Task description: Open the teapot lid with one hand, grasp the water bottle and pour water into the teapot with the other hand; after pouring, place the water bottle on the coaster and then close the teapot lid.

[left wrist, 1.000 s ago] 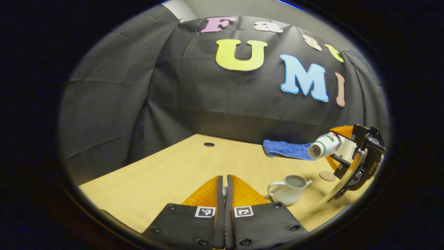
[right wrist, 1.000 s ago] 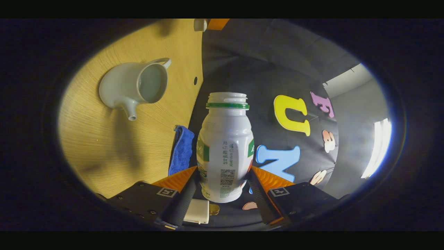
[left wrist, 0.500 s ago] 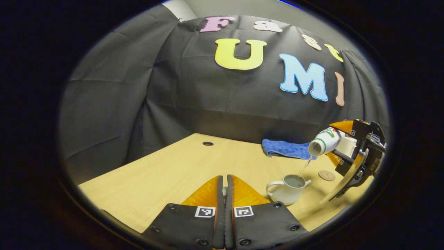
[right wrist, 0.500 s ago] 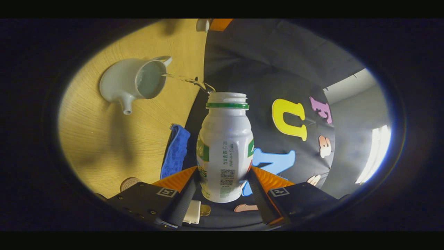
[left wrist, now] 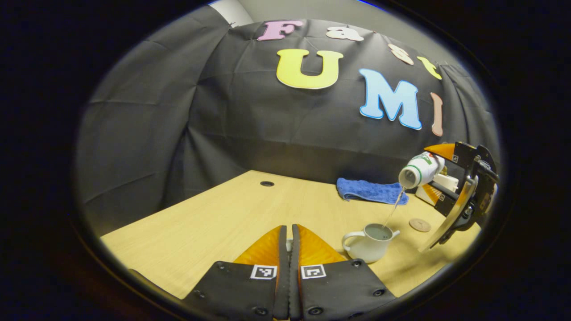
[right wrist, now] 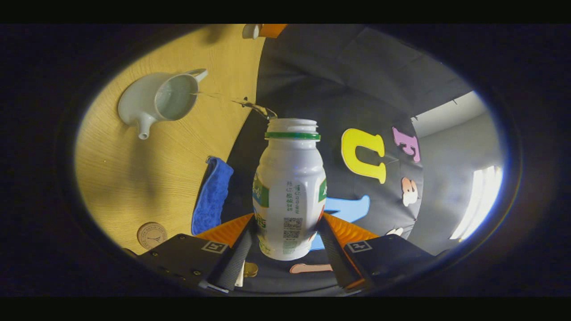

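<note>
**A:** White water bottle (right wrist: 290,187) is clamped between the right tongs (right wrist: 289,240), both fingers on its lower body, tipped over mouth-first. In the left gripper view the same bottle (left wrist: 419,170) hangs above and to one side of the teapot (left wrist: 369,241), with a thin stream (left wrist: 393,208) running from the mouth into the open top.

**B:** So the lid's off?

**A:** Yes. Teapot (right wrist: 154,100) sits open on the counter (left wrist: 214,223), liquid visible inside. Stream (right wrist: 232,100) lands inside the rim, no splash or puddle that I can see.

**B:** Where's the lid?

**A:** Can't confirm. Left tongs (left wrist: 288,236) are pressed together with something small and pale showing at the tip gap. Probably the lid knob, but too little of it shows to say.

**B:** Progress?

**A:** My read: lid open done, bottle grasp done, pour under way. Left: stop the pour, right the bottle, set it on the coaster (left wrist: 420,224), then close the lid.

**B:** Coaster free?

**A:** Looks bare, lying on the counter near the teapot, on the spout side, with the blue cloth (left wrist: 370,191) behind it. Also seen at the lower edge of the right gripper view (right wrist: 151,235).

**B:** Risk?

**A:** Stream is thin and falls from well above the pot, so drift off the rim is the main one.
</note>
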The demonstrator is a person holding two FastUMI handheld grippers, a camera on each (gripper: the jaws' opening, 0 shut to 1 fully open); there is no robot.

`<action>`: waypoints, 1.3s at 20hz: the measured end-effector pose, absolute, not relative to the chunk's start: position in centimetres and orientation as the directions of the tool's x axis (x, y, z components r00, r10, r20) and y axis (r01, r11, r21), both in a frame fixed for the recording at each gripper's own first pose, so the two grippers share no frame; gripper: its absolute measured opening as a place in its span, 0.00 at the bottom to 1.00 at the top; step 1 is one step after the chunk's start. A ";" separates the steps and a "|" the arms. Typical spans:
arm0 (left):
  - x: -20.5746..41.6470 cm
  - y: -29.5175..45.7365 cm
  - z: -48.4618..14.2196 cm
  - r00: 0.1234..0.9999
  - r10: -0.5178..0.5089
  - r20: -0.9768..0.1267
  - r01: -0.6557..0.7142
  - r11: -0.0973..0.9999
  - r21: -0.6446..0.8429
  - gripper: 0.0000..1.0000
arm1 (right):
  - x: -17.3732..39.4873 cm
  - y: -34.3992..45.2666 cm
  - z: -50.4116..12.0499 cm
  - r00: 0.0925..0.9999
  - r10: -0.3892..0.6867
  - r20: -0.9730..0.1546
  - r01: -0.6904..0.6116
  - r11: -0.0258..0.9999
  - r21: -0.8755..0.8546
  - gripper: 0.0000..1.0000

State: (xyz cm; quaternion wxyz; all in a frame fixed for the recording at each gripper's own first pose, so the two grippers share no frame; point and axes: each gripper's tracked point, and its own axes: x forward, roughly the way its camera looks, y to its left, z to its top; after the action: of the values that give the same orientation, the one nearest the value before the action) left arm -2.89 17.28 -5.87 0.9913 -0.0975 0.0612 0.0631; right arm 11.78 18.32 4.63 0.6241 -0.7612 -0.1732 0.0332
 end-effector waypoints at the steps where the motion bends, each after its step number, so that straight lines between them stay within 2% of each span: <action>1: -2.8 17.2 -6.0 0.984 0.111 -0.136 -0.136 0.973 -0.186 0.05 | 11.8 18.3 4.7 0.937 0.306 0.167 0.225 -0.165 -0.960 0.81; 11: -2.8 17.2 -6.2 0.984 0.102 -0.143 -0.128 0.974 -0.188 0.05 | 12.6 18.1 5.8 0.933 0.315 0.175 0.249 -0.209 -0.946 0.81; 12: -2.8 17.2 -6.2 0.984 0.101 -0.144 -0.128 0.974 -0.188 0.10 | 12.7 18.1 5.8 0.932 0.316 0.175 0.250 -0.214 -0.944 0.81; 13: -2.9 17.2 -6.2 0.984 0.100 -0.144 -0.127 0.974 -0.188 0.05 | 12.7 18.1 5.9 0.932 0.317 0.176 0.252 -0.218 -0.943 0.81; 20: -2.8 17.1 -6.3 0.984 0.094 -0.149 -0.121 0.975 -0.185 0.05 | 12.8 18.3 6.3 0.924 0.333 0.186 0.276 -0.248 -0.928 0.81; 21: -2.8 17.1 -6.3 0.984 0.093 -0.150 -0.120 0.975 -0.185 0.05 | 12.9 18.4 6.4 0.923 0.336 0.185 0.278 -0.255 -0.926 0.79; 26: -2.8 17.1 -6.3 0.984 0.089 -0.155 -0.117 0.976 -0.184 0.05 | 12.9 18.8 6.9 0.916 0.353 0.193 0.300 -0.279 -0.912 0.81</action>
State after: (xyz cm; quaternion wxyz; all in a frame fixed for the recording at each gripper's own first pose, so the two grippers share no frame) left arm -2.78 17.08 -6.32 0.9913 -0.0967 0.0730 0.0519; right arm 12.87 18.77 6.90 0.5646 -0.7993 -0.2042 0.0234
